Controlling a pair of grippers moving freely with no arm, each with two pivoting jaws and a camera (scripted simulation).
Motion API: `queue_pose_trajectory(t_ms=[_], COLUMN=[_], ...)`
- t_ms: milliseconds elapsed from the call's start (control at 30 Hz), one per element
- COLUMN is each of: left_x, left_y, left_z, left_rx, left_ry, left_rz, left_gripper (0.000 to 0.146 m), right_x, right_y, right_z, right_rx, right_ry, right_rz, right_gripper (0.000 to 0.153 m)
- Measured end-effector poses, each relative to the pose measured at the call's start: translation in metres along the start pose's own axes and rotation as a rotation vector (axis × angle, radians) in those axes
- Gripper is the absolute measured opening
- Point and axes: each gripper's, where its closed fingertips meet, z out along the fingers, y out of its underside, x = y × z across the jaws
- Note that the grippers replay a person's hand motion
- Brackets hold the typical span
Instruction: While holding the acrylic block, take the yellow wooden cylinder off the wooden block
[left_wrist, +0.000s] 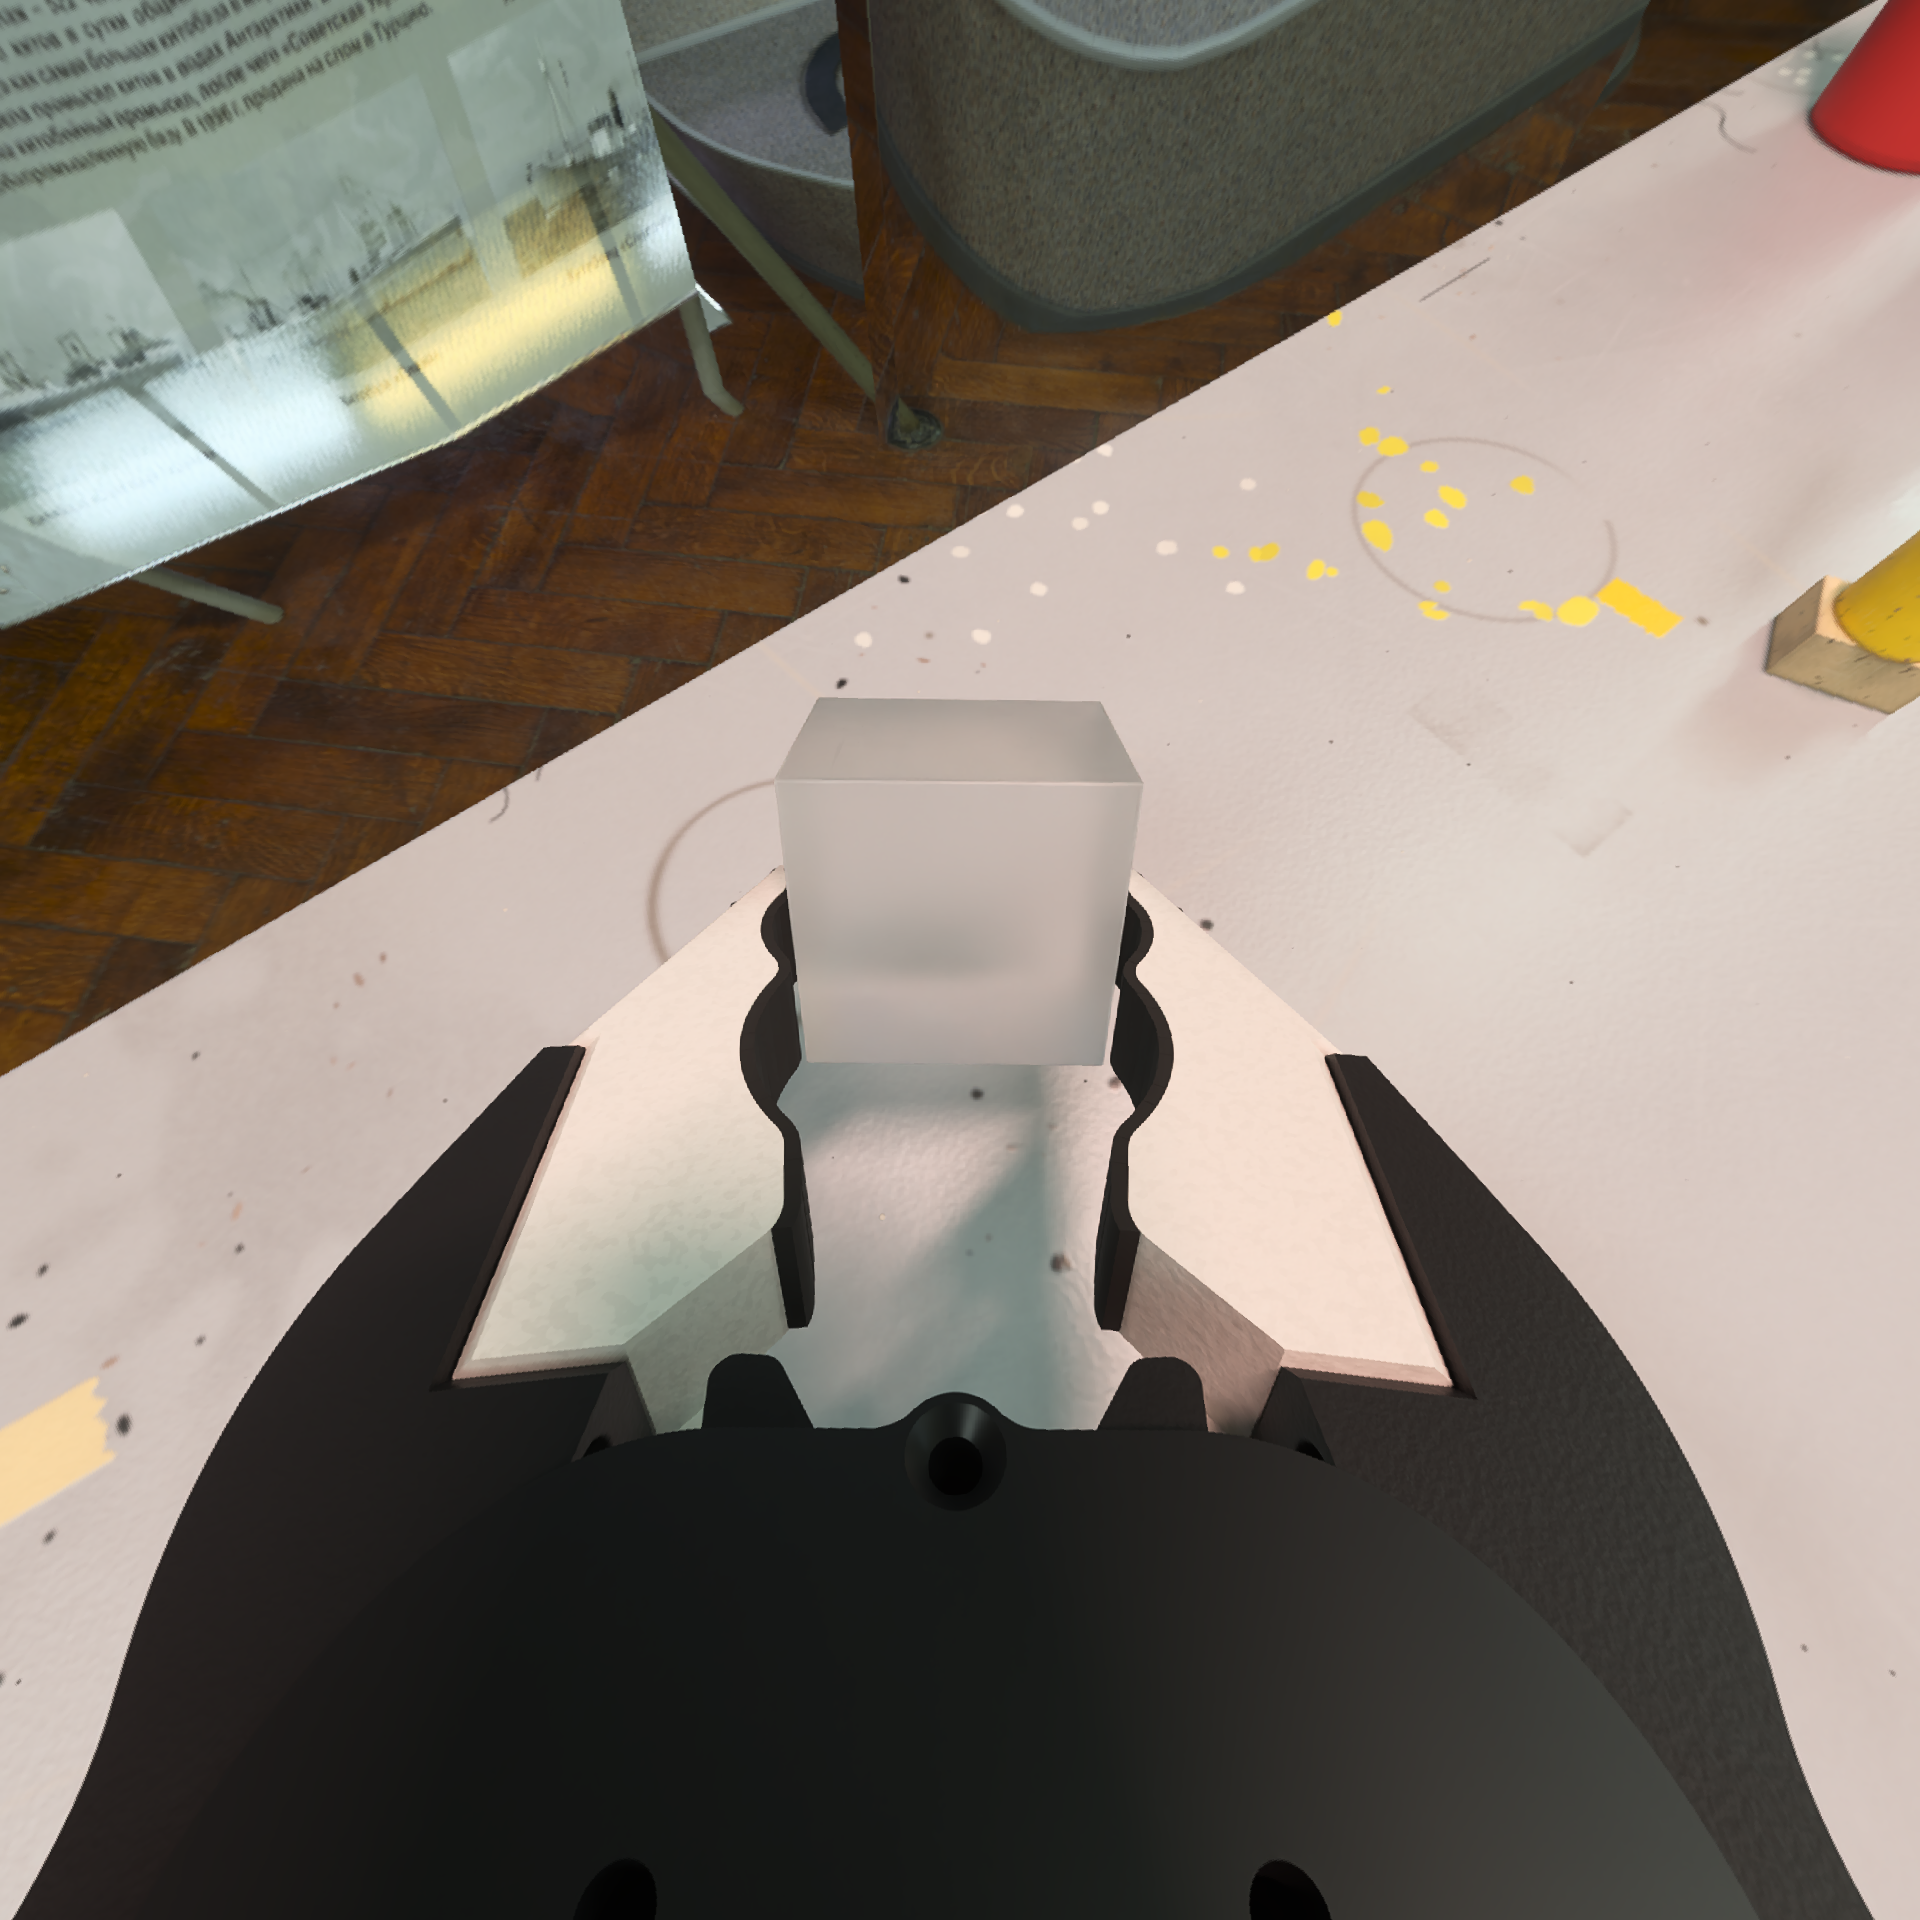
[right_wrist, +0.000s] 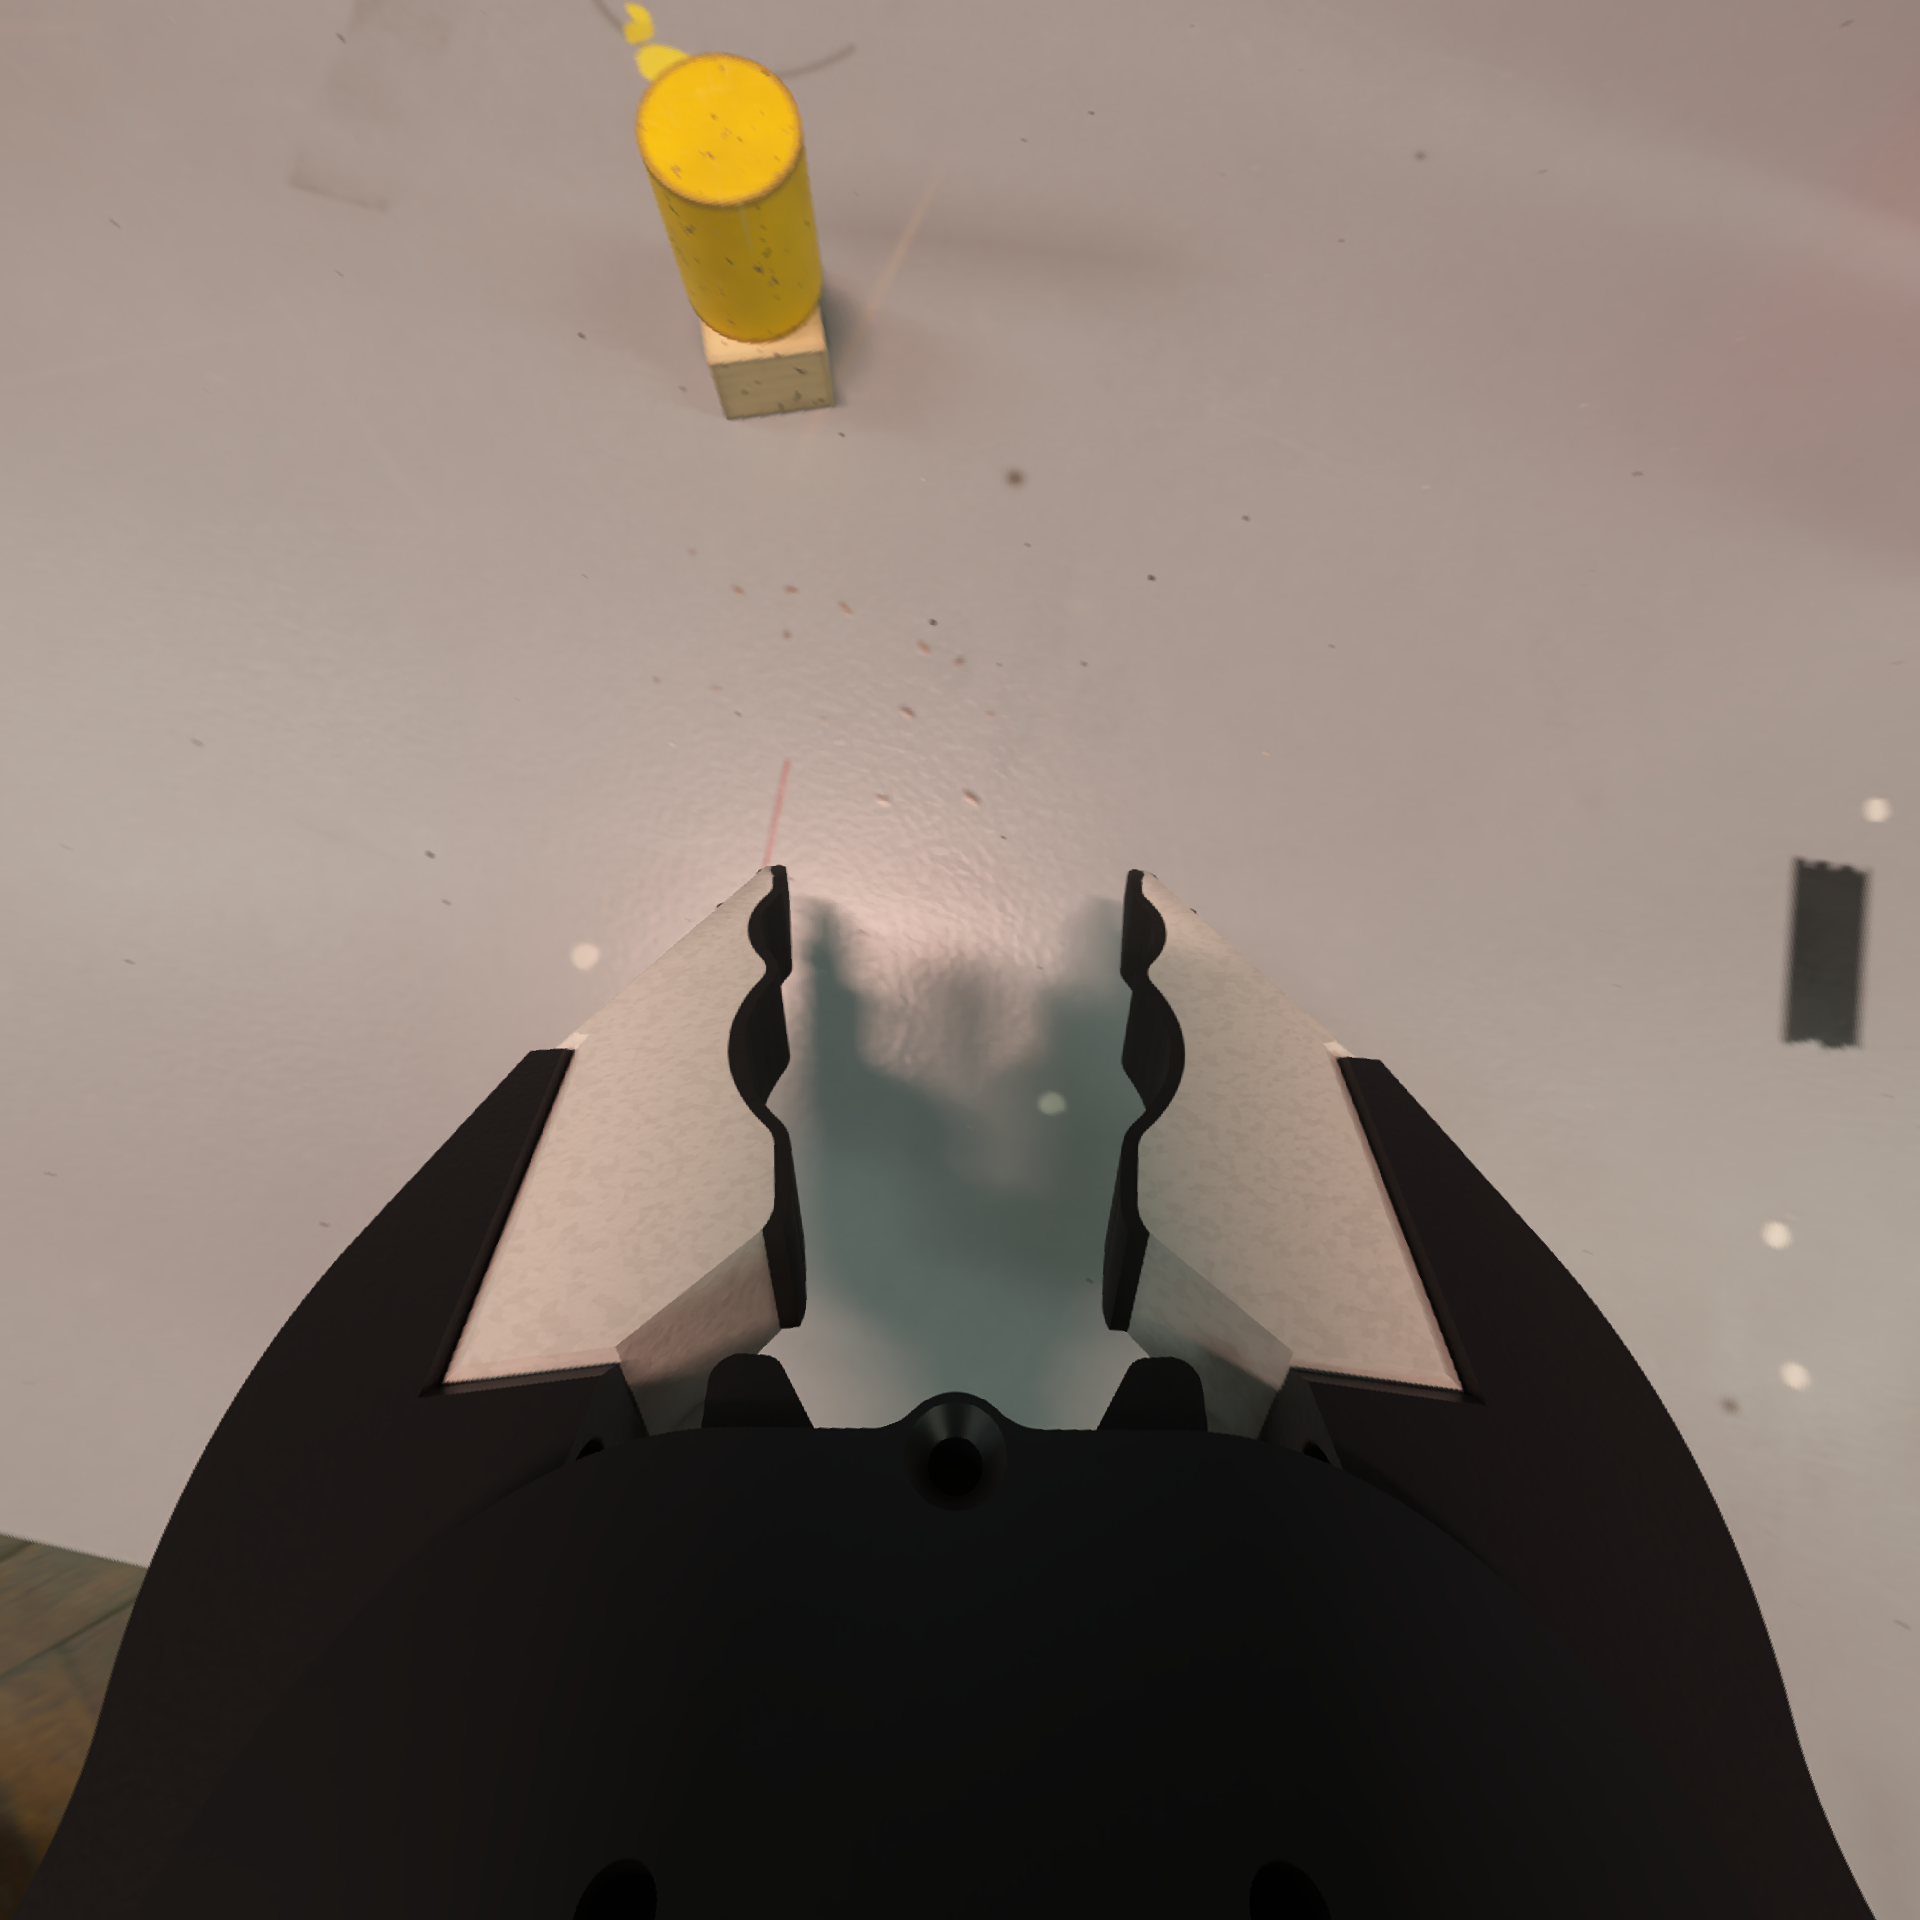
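A frosted clear acrylic block (left_wrist: 951, 914) sits between the fingers of my left gripper (left_wrist: 956, 894), whose pads press on its two sides. I cannot tell whether it touches the table. The yellow wooden cylinder (right_wrist: 732, 208) stands upright on a small pale wooden block (right_wrist: 774, 379), far ahead and a little left of my right gripper (right_wrist: 956, 883), which is open and empty over the table. In the left wrist view the cylinder (left_wrist: 1886, 613) and wooden block (left_wrist: 1818, 655) show at the right edge, well apart from the left gripper.
The white, paint-speckled table (left_wrist: 1351, 935) has its edge running diagonally just beyond the acrylic block, with wooden floor below. A red cone-like object (left_wrist: 1870, 83) stands at the far right. A black tape strip (right_wrist: 1825, 951) lies to the right of the right gripper.
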Motion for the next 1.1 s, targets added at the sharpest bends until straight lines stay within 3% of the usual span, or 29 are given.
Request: queue_pose_trajectory(t_ms=[300,467,533,667,933,1100], left_x=[0.004,0.003,0.003,0.002,0.006,0.008], left_y=[0.0,0.0,0.001,0.003,0.006,0.009], left_z=[0.0,0.0,0.001,0.002,0.002,0.005], left_rx=[0.005,0.004,-0.001,-0.008,-0.023,-0.037], left_ry=[0.028,0.028,0.027,0.027,0.031,0.031], left_rz=[-0.014,-0.017,-0.019,-0.021,-0.009,0.002], left_gripper=[0.059,0.059,0.059,0.059,0.059,0.059], right_x=[-0.035,-0.04,-0.036,-0.049,-0.041,-0.047], right_y=[-0.032,-0.068,-0.081,-0.104,-0.104,-0.113], right_z=[0.013,0.031,0.038,0.055,0.089,0.083], right_rx=[-0.006,-0.027,-0.054,-0.045,0.029,0.099], right_ry=[-0.134,-0.116,-0.083,-0.174,-0.16,-0.264], right_rz=[0.056,-0.045,-0.123,-0.197,-0.083,-0.05], right_gripper=[0.069,0.067,0.063,0.056,0.03,0.028])
